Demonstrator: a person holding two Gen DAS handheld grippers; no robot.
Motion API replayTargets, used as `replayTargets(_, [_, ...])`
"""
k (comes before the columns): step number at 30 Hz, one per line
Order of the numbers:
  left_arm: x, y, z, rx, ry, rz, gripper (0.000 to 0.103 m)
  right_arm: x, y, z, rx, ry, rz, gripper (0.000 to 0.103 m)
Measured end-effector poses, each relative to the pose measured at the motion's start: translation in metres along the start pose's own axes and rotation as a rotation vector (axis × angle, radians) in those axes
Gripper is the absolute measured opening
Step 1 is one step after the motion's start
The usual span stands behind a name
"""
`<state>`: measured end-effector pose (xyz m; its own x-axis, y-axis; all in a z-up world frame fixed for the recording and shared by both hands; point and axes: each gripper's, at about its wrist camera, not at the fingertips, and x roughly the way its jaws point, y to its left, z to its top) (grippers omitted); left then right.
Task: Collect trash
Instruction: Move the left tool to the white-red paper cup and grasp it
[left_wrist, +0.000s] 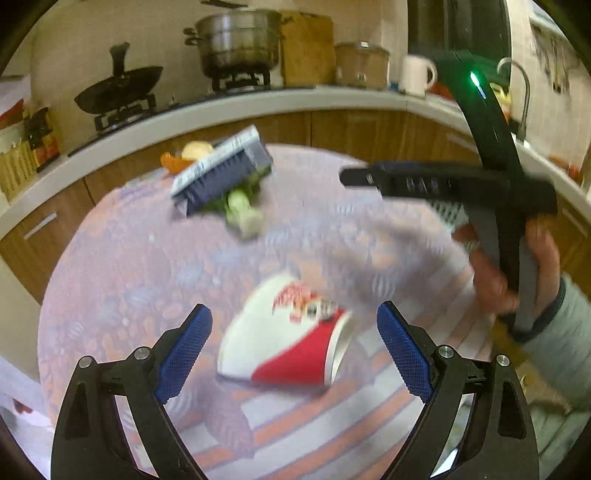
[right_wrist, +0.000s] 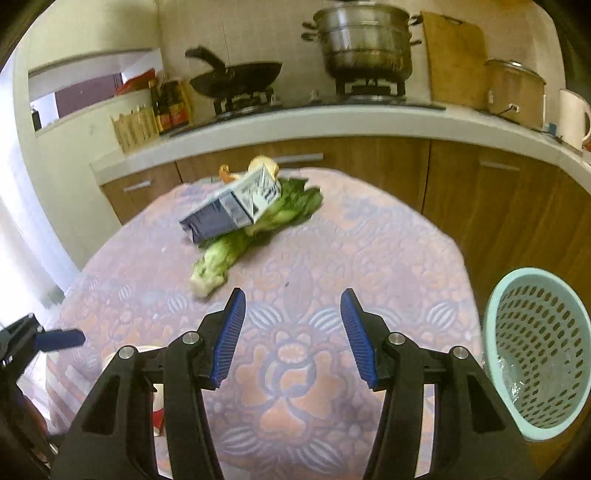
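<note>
Your left gripper (left_wrist: 294, 345) hung with jaws apart around the tipped paper cup (left_wrist: 284, 334) on the table (left_wrist: 122, 266). Your right gripper (right_wrist: 293, 334) was also spread, holding nothing, beside the basket (right_wrist: 537, 352).

Both wrist views face the table (left_wrist: 147, 258), stove behind.

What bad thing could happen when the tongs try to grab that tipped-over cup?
1. The paper cup lies on its side between the open left tongs, so it may roll away or get squashed when squeezed.
2. The carton rests on the leafy vegetable; lifting one could drag the other off the table.
3. The basket sits at the table's edge, so a drop could miss it.
</note>
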<state>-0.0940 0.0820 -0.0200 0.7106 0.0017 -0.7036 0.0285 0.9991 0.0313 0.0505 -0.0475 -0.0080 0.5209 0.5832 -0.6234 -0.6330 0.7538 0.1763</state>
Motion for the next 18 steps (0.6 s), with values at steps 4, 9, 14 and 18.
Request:
replayTargets(4, [0.011,0.009,-0.016,0.026,0.069,0.060,0.081,0.012,-0.005,-0.006,0.006,0.034,-0.001,0.050])
replayTargets(9, [0.010,0.040,-0.021,-0.048,0.078,0.105,0.076,0.017,-0.009,-0.005,0.020,0.048,0.024,0.050])
replayTargets(14, [0.013,0.089,-0.023,-0.190,0.092,0.168,0.072,0.018,-0.003,-0.006,-0.019,0.060,0.026,0.053])
replayTargets(18, [0.006,0.106,-0.030,-0.312,0.094,0.027,0.071,0.019,0.000,-0.007,-0.037,0.060,0.019,0.056])
